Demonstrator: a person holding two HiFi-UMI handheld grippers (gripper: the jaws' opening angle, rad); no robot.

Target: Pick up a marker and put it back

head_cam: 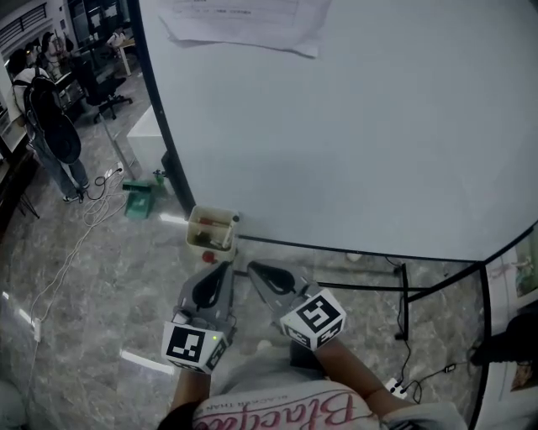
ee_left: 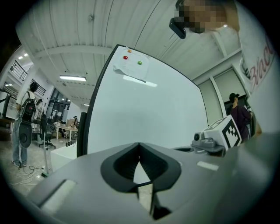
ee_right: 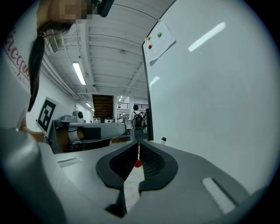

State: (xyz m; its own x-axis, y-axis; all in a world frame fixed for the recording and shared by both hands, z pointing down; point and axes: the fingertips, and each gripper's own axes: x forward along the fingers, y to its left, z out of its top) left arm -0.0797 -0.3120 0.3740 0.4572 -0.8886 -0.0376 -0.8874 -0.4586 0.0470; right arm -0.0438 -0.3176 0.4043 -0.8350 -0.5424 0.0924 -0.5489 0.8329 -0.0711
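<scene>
Markers (head_cam: 212,223) lying in small box (head_cam: 191,230) at whiteboard's (head_cam: 353,126) lower left corner, untouched. Left gripper (head_cam: 224,269) near side of box, jaws pressed together, empty. Right gripper (head_cam: 252,269) just beside it, right, likewise closed on nothing. Paper sheet (head_cam: 244,18) pinned far up board.

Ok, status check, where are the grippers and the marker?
Left gripper shut, empty. Right gripper shut, empty. Markers sit in the tray at the whiteboard's lower corner, just ahead of both grippers. Nothing between.
</scene>
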